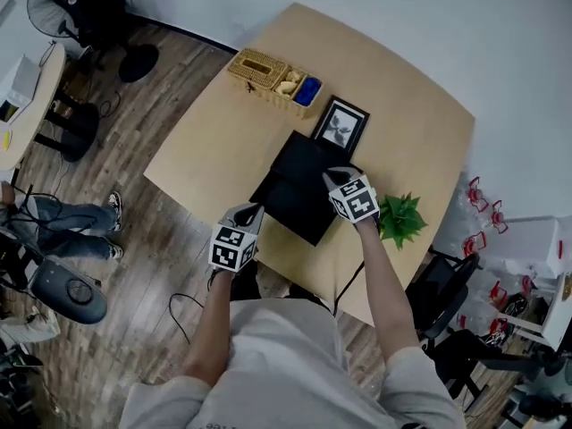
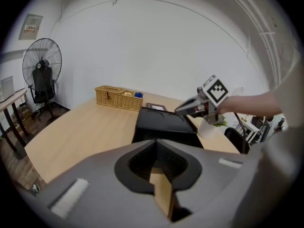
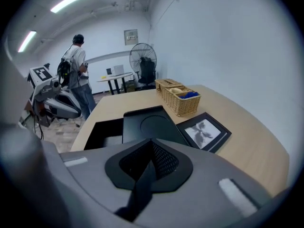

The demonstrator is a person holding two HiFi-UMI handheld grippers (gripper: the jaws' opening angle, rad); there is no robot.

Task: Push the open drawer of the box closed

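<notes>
The black box [image 1: 315,161] sits in the middle of the pale wooden worktop [image 1: 214,150]. Its drawer [image 3: 97,129] is pulled out on the side facing you, so the dark inside shows. Your left gripper [image 1: 253,211] is clenched with its jaws together and nothing between them. Its tips are just beside the drawer's front edge, but no view settles whether they touch it. Your right gripper [image 1: 336,176] is also closed and empty, and it hangs close over the right part of the box's lid. Just beyond the box a framed picture [image 1: 340,125] lies flat. Farther on, a wicker basket [image 1: 268,76] stands near the worktop's far edge. A small green plant [image 1: 400,219] stands just right of your right gripper. Off the worktop, a fan [image 2: 42,61] stands by the wall.
</notes>
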